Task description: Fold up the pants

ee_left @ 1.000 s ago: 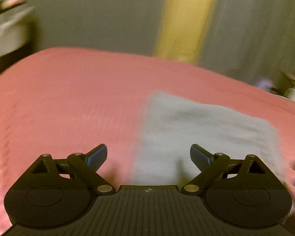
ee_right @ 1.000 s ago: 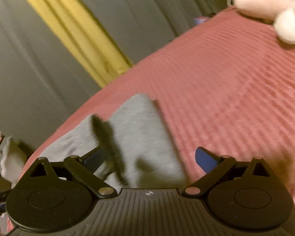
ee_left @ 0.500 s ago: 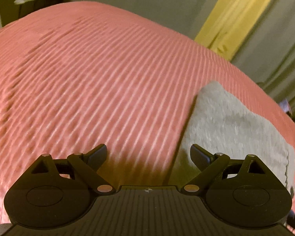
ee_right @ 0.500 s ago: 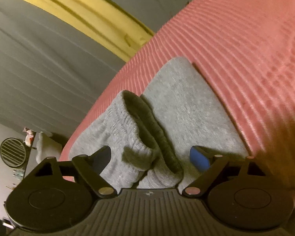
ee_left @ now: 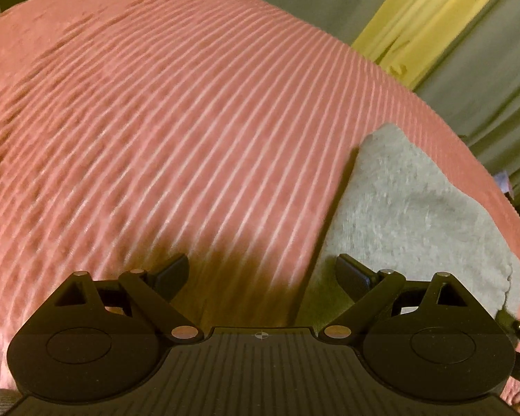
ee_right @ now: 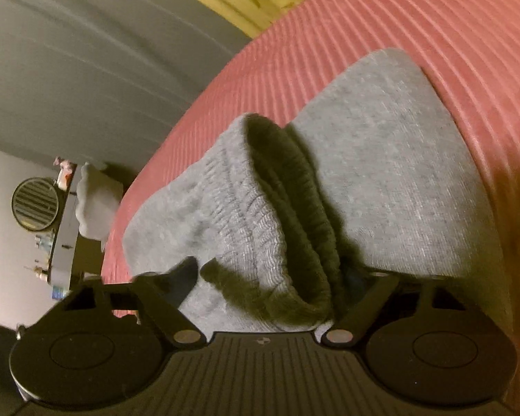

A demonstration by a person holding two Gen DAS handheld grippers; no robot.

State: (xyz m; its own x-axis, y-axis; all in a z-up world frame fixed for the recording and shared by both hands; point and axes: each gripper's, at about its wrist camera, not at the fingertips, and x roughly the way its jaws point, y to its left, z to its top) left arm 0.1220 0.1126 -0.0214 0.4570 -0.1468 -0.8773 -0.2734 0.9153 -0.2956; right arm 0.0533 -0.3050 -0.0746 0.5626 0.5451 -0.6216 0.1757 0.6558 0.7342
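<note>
The grey pants lie folded on a pink ribbed bedspread. In the left wrist view my left gripper is open and empty, low over the bedspread at the pants' left edge, its right finger over the grey cloth. In the right wrist view the pants fill the middle, with the ribbed elastic waistband bunched up between the fingers of my right gripper. The right gripper is open around the waistband. Its right finger is partly hidden under the cloth.
Grey curtains and a yellow curtain strip hang behind the bed. At the left of the right wrist view a shelf holds a round fan and a white object.
My right gripper has moved down and closer onto the bunched waistband, which now sits between its fingers. My left gripper has swung left and lowered beside the pants' left edge.
</note>
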